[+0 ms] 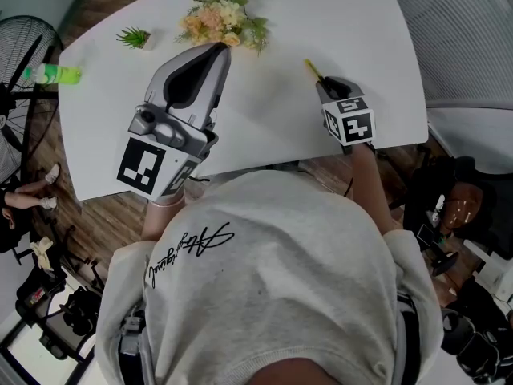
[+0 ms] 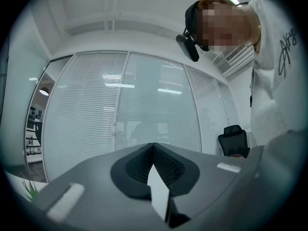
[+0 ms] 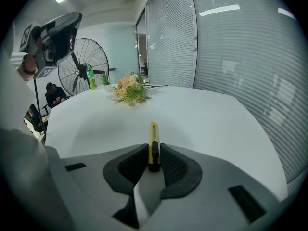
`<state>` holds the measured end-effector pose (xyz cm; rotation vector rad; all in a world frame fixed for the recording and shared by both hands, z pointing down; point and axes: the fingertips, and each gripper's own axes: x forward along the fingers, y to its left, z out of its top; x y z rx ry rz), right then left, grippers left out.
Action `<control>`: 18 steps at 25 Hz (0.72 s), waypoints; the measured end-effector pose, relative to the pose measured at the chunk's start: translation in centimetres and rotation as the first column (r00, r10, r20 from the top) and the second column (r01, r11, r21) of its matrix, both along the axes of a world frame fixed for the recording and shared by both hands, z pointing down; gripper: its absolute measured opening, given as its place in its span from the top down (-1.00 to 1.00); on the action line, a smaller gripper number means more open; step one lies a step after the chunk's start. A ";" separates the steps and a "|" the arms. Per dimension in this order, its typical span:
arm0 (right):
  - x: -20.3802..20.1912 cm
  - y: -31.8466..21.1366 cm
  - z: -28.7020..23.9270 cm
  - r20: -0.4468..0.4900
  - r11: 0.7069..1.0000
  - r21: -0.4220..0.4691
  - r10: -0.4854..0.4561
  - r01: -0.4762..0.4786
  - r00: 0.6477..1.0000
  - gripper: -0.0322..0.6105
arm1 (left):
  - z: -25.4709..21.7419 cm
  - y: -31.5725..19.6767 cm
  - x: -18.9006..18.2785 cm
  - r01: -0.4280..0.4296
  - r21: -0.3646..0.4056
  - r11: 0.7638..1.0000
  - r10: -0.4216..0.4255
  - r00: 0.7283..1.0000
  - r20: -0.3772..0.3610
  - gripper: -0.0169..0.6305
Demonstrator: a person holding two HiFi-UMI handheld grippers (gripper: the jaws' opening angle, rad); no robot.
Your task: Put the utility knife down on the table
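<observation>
The white table [image 1: 361, 46] has lots of bare room under the right hand, so that looks like a good place to put the knife; the left gripper [image 1: 216, 48] is held up in the air away from the job, its 2 jaws pressed together with nothing in them, and it is best to leave it there; the right gripper [image 1: 330, 84] tilts down at the table, and its 2 jaws squeeze the back end of the knife, 1 pad on each side; the flowers [image 1: 220, 18] sit well apart from it, further up the table, so they should not get in the way; the yellow knife [image 3: 153, 134] sticks straight out from the jaws, low over the table, but I cannot tell if its tip touches the top yet. To do this well, I think the hand should go down slowly until the knife lies flat on the table, then open the jaws just a little so it does not drop or slide, and then pull straight back.
</observation>
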<state>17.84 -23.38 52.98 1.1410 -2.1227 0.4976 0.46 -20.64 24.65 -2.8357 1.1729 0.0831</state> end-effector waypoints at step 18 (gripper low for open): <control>-0.3 0.1 0.0 0.018 1.000 -0.005 0.000 0.000 1.000 0.48 | 0.3 0.7 -0.3 0.000 -0.006 1.000 0.000 1.000 0.015 0.95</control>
